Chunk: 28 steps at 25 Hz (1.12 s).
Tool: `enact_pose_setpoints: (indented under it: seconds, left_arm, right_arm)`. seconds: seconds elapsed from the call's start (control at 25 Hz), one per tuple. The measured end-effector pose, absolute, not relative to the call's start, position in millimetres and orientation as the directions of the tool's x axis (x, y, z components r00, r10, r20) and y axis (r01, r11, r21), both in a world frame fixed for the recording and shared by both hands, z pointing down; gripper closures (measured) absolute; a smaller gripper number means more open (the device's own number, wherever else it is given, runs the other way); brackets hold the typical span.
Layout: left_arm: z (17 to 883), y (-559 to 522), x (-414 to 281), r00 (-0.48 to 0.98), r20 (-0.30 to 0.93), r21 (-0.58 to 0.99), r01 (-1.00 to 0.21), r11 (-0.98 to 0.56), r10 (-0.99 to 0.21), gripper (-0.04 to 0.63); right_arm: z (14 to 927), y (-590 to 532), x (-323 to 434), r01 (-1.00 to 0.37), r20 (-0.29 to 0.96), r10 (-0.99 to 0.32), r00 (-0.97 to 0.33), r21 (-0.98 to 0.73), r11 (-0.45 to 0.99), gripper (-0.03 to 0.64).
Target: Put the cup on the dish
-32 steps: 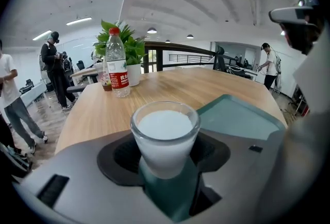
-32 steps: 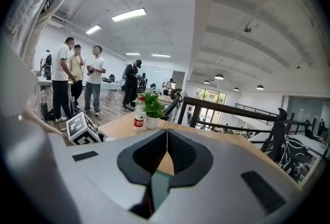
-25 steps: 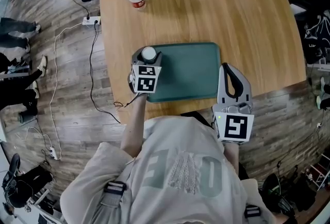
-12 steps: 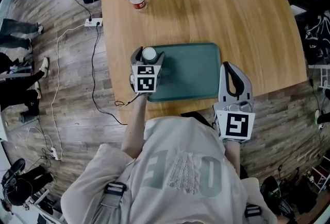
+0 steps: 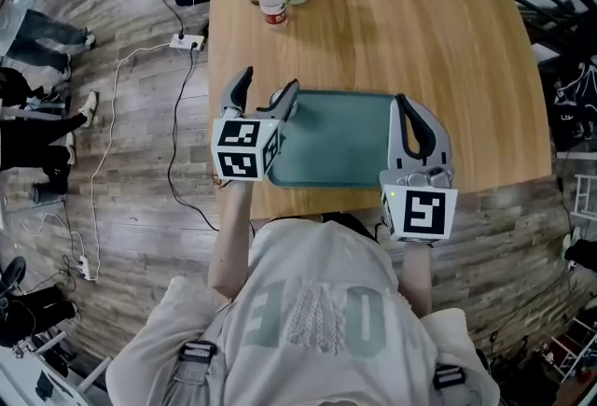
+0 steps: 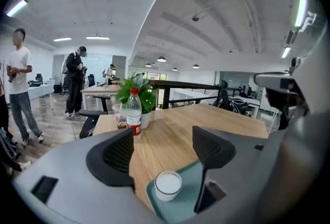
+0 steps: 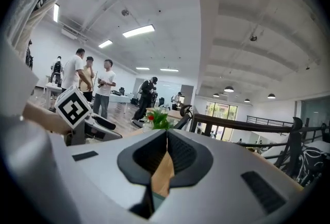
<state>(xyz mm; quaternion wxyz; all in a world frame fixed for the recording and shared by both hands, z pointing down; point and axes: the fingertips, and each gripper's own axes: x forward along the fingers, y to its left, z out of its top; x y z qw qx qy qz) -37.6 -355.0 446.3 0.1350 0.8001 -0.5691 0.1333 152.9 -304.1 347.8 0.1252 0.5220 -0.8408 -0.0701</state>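
The left claw (image 5: 268,87) has just let go. Its jaws have been opening and now stand spread wide, with nothing pressed between them. A second ago it sits low, with a jaw on either side of the cup. Now it hangs higher and clear of the cup.

In the left gripper view the cup (image 6: 168,185) stands upright below this claw, under the gap between the jaws and touching neither. It rests on the corner of the green dish (image 5: 345,152) that lies beneath the claw. From the head view the claw's own body hides the cup.

The right claw (image 7: 166,138) is to the right of the left one, at the dish's other end. Its jaws are pressed together and hold nothing, and it takes no part in the placing.

The bottle (image 6: 133,115) and the plant (image 6: 135,89) stand well beyond the left claw, farther along the desk (image 5: 420,31).

With the cup released and standing on the dish, the task looks done. What remains is probably to draw the left claw away without brushing the cup.
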Motion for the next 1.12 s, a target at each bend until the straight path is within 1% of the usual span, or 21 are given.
enact_pose_setpoints:
  seconds: [0.12,0.28,0.36,0.4,0.44,0.52,0.56,0.6,0.68,0.76,0.96,1.12]
  left_arm:
    - [393.7,-345.9,-44.3,0.325,0.264,0.049,-0.945,-0.324,-0.908,0.249]
    - [308.3,-321.9,-47.7,0.379,0.029,0.123,-0.920,-0.373,-0.925,0.250]
    - [269.6,-306.8,-49.5,0.382,-0.076,0.099,-0.916,-0.388,-0.921,0.262]
    - [251.0,-298.5,-51.5,0.371,-0.124,0.073,-0.921,-0.382,-0.920,0.290]
    - [231.0,-289.7,-54.3,0.354,-0.172,0.037,-0.930,-0.365,-0.919,0.346]
    - [195.4,-271.2,-62.9,0.302,-0.272,-0.024,-0.951,-0.307,-0.914,0.496]
    - [182.4,-262.1,-67.5,0.277,-0.315,-0.045,-0.960,-0.277,-0.908,0.559]
    - [173.0,-254.1,-71.1,0.257,-0.347,-0.067,-0.966,-0.249,-0.902,0.586]
    - [164.4,-243.6,-75.7,0.232,-0.379,-0.116,-0.972,-0.202,-0.896,0.586]
    - [165.9,-240.1,-79.4,0.215,-0.380,-0.150,-0.974,-0.170,-0.900,0.586]
    - [175.5,-239.2,-90.6,0.191,-0.354,-0.128,-0.980,-0.155,-0.915,0.586]
    - [175.1,-235.5,-95.5,0.179,-0.347,-0.111,-0.983,-0.149,-0.921,0.586]
  right_arm:
    - [327.2,-308.8,135.1,-0.853,0.073,-0.888,-0.454,0.253,0.457,0.597]
    - [293.6,-305.9,110.7,-0.854,-0.035,-0.873,-0.486,0.230,0.466,0.597]
    - [274.7,-300.5,102.5,-0.867,-0.094,-0.872,-0.480,0.205,0.455,0.597]
    - [265.6,-296.5,100.2,-0.873,-0.122,-0.872,-0.474,0.198,0.446,0.597]
    - [257.2,-292.3,98.9,-0.877,-0.146,-0.871,-0.469,0.196,0.439,0.597]
    - [243.2,-284.2,98.2,-0.875,-0.180,-0.863,-0.471,0.217,0.432,0.597]
    - [236.8,-280.2,98.2,-0.874,-0.195,-0.859,-0.474,0.223,0.431,0.597]
    - [230.5,-276.4,98.0,-0.875,-0.210,-0.855,-0.474,0.222,0.431,0.597]
    - [220.8,-270.3,97.0,-0.878,-0.234,-0.850,-0.472,0.214,0.429,0.597]
    - [216.1,-267.1,95.4,-0.880,-0.242,-0.850,-0.468,0.216,0.423,0.597]
    - [216.1,-264.1,83.6,-0.868,-0.227,-0.846,-0.483,0.255,0.427,0.598]
    - [214.6,-258.6,79.3,-0.865,-0.233,-0.840,-0.490,0.251,0.435,0.598]
